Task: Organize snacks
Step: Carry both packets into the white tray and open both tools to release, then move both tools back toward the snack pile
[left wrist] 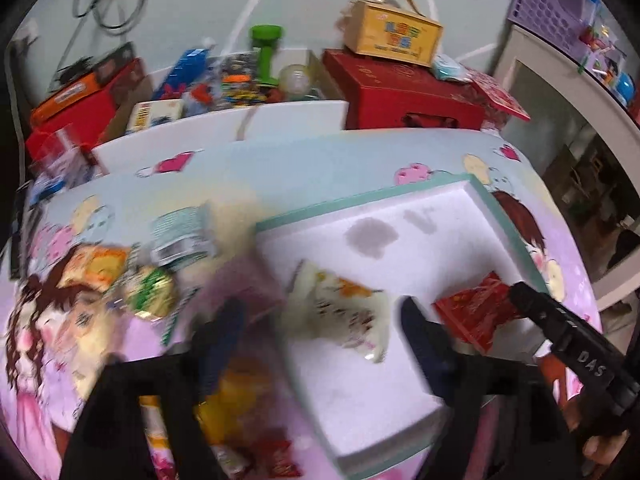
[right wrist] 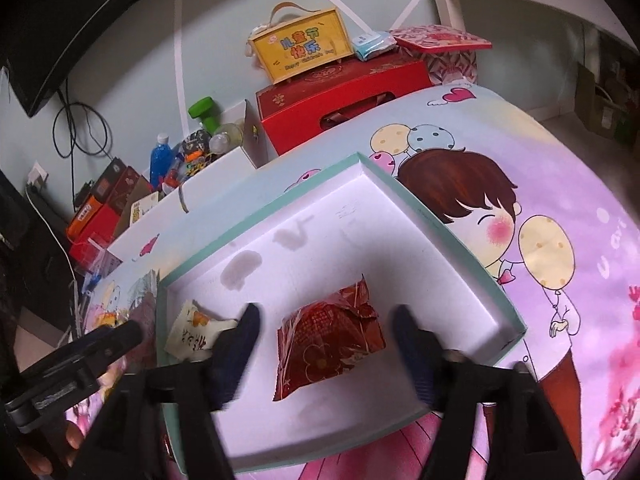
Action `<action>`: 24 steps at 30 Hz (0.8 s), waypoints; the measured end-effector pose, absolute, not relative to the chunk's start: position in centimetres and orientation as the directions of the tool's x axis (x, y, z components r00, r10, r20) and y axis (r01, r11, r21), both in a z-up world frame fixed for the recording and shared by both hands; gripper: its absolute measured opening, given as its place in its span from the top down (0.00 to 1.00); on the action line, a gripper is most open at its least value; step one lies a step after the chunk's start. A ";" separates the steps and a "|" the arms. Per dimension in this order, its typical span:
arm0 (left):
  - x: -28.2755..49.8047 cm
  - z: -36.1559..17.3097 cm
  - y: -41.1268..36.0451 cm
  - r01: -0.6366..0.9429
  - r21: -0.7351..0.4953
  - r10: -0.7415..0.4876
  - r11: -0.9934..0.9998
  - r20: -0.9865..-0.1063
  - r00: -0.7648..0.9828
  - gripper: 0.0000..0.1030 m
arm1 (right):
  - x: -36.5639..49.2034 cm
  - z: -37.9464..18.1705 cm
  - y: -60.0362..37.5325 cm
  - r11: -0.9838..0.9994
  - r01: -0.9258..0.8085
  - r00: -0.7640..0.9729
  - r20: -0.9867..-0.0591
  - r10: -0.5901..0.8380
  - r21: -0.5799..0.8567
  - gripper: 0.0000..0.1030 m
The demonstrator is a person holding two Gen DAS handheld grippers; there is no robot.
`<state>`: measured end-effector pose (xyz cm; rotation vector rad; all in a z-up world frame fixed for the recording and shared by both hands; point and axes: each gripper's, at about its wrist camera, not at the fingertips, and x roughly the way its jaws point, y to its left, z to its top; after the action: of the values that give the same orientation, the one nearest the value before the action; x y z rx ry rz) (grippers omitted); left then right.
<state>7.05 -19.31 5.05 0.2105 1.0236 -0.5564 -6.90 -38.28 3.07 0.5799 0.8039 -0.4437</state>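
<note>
A white tray with a teal rim (left wrist: 360,204) (right wrist: 440,224) lies on a cartoon-print tablecloth. In it rest a cream snack packet (left wrist: 340,312) (right wrist: 192,332) and a red snack packet (left wrist: 472,312) (right wrist: 328,340). My left gripper (left wrist: 320,306) is open, its dark fingers standing either side of the cream packet without pressing it. My right gripper (right wrist: 326,313) is open too, straddling the red packet with gaps on both sides. Loose snacks lie on the cloth left of the tray: an orange packet (left wrist: 96,264), a green-gold one (left wrist: 150,292) and a teal-white one (left wrist: 184,236).
Behind the table stand a red gift box (right wrist: 340,100), a yellow box with a handle (right wrist: 300,44) and a white bin of toys (left wrist: 224,124) with a green dumbbell (left wrist: 266,52). A purple basket (left wrist: 548,4) sits on a white cabinet at right.
</note>
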 end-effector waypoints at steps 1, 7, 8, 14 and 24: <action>6.9 5.2 -18.5 0.513 -0.073 -0.323 0.855 -0.849 0.418 0.09 | -6.9 3.1 -38.1 0.764 0.572 0.613 -0.775 -0.157 0.297 0.17; 5.9 5.2 -13.2 0.409 0.032 -0.211 0.912 -0.819 0.533 0.08 | -7.0 3.2 -36.4 0.792 0.559 0.600 -0.779 -0.183 0.245 0.00; 5.8 5.2 -12.3 0.393 0.043 -0.196 0.919 -0.814 0.547 0.08 | -7.1 3.3 -36.0 0.797 0.554 0.606 -0.774 -0.186 0.242 0.00; 4.7 5.4 -6.7 0.292 0.043 -0.149 0.955 -0.784 0.602 0.00 | -7.7 3.8 -33.1 0.828 0.510 0.630 -0.757 -0.174 0.235 0.00; 3.0 4.7 2.0 0.147 -0.028 -0.110 0.989 -0.799 0.591 0.00 | -7.2 5.0 -27.1 0.901 0.384 0.674 -0.728 -0.124 0.202 0.00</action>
<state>3.05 2.04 4.71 0.0428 0.9269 -0.1497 -7.16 -27.07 5.03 0.3554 0.7828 -0.2927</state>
